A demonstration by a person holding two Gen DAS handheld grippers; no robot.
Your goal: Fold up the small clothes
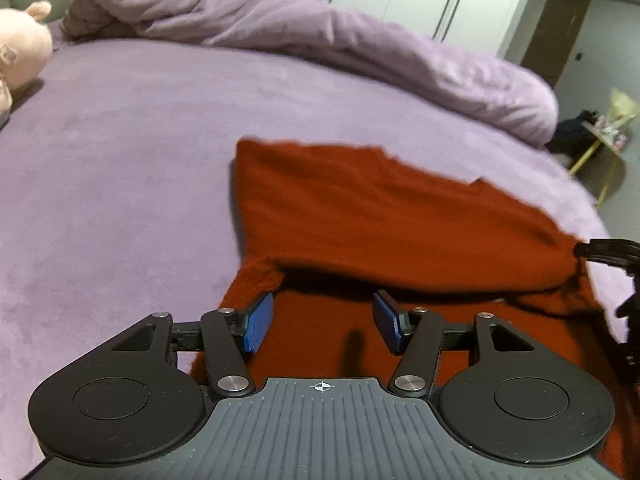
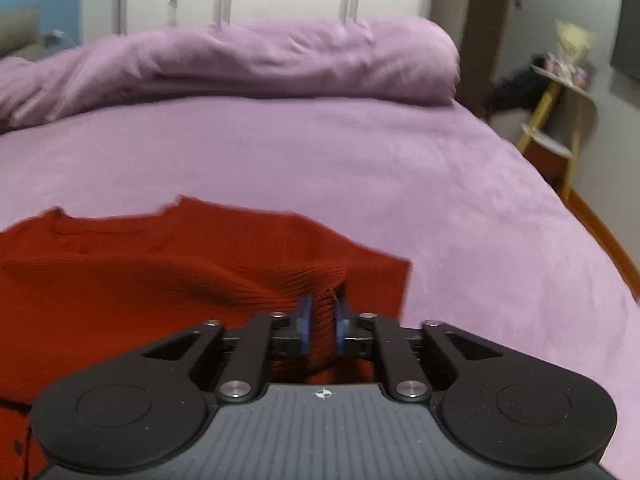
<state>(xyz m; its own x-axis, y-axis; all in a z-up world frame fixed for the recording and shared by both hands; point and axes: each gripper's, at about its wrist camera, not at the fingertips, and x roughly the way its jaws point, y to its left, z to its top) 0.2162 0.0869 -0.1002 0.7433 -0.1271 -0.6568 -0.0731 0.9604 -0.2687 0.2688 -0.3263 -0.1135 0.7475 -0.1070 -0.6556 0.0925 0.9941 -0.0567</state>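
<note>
A red knit sweater [image 1: 380,216] lies on the purple bed [image 1: 120,160], its near part folded up over itself. My left gripper [image 1: 323,300] hovers open over the sweater's lower edge, and nothing sits between its blue pads [image 1: 260,322]. My right gripper [image 2: 324,308] is shut on a bunched fold of the red sweater [image 2: 140,280], with knit filling the narrow gap between its pads. In the left wrist view the right gripper [image 1: 592,250] shows at the far right, pinching the raised corner of the fold.
A rolled purple duvet [image 1: 320,28] [image 2: 280,60] runs along the far side of the bed. A pink plush toy [image 1: 20,48] lies at the left. A small yellow-legged side table [image 2: 560,92] with clutter stands on the floor off the bed's right edge.
</note>
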